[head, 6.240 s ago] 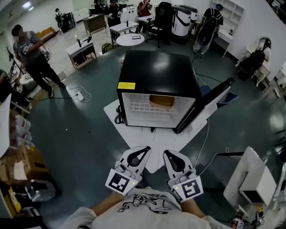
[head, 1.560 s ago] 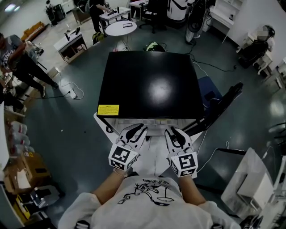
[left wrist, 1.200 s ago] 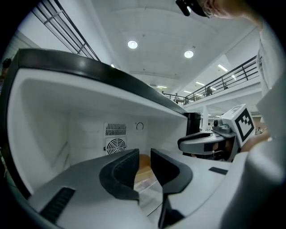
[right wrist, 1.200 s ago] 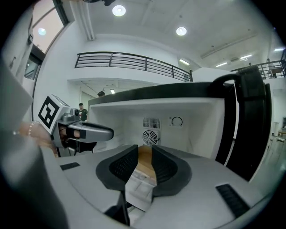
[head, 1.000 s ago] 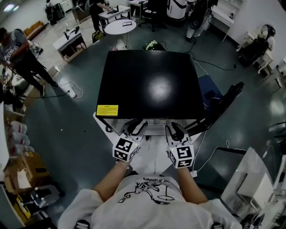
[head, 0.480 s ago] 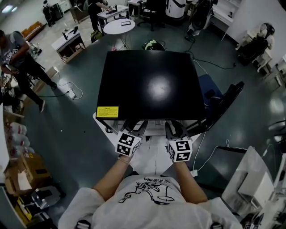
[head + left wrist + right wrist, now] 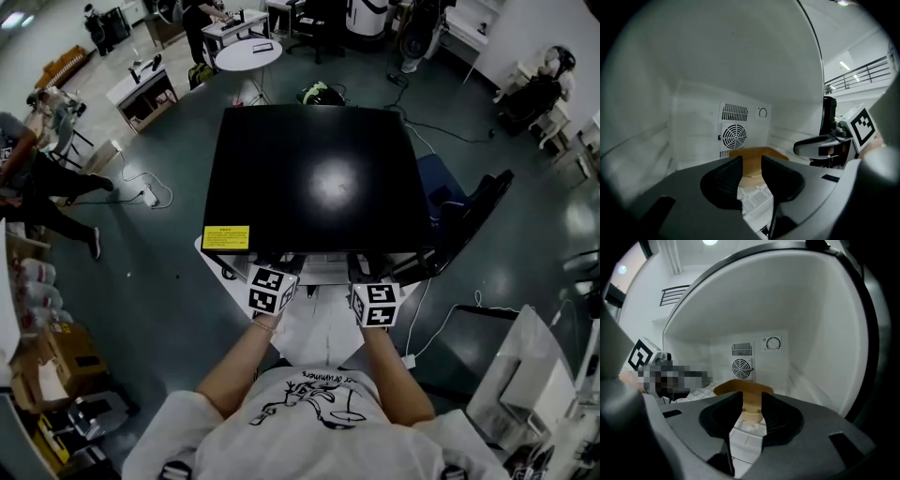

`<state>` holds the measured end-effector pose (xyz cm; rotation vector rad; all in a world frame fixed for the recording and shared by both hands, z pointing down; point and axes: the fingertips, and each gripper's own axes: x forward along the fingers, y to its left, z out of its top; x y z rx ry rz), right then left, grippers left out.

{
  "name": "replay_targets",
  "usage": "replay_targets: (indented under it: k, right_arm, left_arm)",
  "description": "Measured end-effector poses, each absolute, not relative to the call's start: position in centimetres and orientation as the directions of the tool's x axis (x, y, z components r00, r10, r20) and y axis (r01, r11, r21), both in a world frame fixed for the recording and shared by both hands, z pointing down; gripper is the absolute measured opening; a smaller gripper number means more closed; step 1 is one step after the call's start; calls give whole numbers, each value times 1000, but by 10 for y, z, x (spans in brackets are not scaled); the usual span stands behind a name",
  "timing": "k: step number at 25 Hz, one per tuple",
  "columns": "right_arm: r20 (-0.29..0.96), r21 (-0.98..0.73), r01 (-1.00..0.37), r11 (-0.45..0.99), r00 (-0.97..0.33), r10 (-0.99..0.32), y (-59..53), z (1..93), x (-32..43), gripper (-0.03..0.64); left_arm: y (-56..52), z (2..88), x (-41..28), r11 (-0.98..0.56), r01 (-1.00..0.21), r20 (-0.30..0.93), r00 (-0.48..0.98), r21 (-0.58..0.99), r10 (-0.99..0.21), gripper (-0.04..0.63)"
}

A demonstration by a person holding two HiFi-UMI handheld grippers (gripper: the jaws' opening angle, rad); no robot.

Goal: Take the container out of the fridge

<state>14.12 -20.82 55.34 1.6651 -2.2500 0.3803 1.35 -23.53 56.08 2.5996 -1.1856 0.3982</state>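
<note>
1. Reaching into the fridge w/ both: left gripper and right gripper are released, jaws just been opening, nothing pinched between them.
2. Container, tan w/ a wider top, sits mid-shelf toward the back edge, ahead of both grippers, untouched.
3. Prob light, stiff-walled and smooth, so maybe slippery. Contents unknown, so keep it level.
4. Best hold imo: one gripper per side, just under that wider top.
</note>
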Motion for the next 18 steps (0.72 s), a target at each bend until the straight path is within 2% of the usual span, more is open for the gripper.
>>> replay_targets:
  k: [4, 18]
  right_arm:
    - [422, -44, -966, 255, -250, -871, -217, 562, 147, 126]
    - [487, -85, -975, 206, -221, -845, -232, 587, 149, 166]
  left_arm:
    - [-244, 567, 14, -622, -769, 363, 627, 147, -689, 162]
    - [-264, 593, 13, -581, -792, 436, 597, 187, -673, 198]
